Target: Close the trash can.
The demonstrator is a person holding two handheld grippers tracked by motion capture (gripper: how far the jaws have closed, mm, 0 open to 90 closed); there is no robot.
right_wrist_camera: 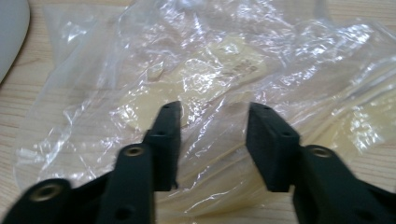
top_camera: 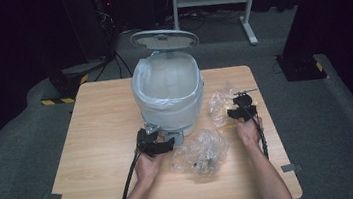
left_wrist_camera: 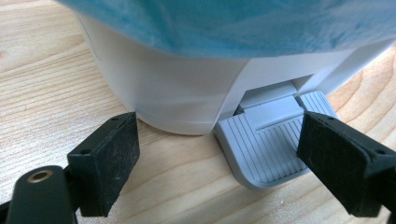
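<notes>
White pedal bin (top_camera: 167, 93) stood on the wooden bench (top_camera: 98, 133), toward the far middle, lid (top_camera: 164, 39) raised behind it, pale liner bag (top_camera: 162, 76) folded over its rim. Grey ribbed foot pedal (left_wrist_camera: 268, 149) stuck out at the bin's near base, resting on the bench. Left hand-held gripper (top_camera: 155, 144) sat just in front of the bin at the pedal; in the left gripper view (left_wrist_camera: 224, 168) its jaws were spread wide, one pad beside the bin's base, the other just over the pedal's outer edge, nothing pinched; contact with pedal unclear. Crumpled clear plastic bag (top_camera: 200, 152) lay near the bin's front right, between the two hands. A second clear plastic wrapper (top_camera: 220, 105) lay right of the bin, with something pale yellowish inside (right_wrist_camera: 196, 79). Right hand-held gripper (top_camera: 242, 109) was at that wrapper; in the right gripper view (right_wrist_camera: 215, 135) jaws stood apart over the film, not closed on it. Left hand (top_camera: 147, 167) and right hand (top_camera: 247, 132) came in from the near edge. Grey floor (top_camera: 317, 113) around the bench, white frame legs (top_camera: 248, 16) beyond the bin.
</notes>
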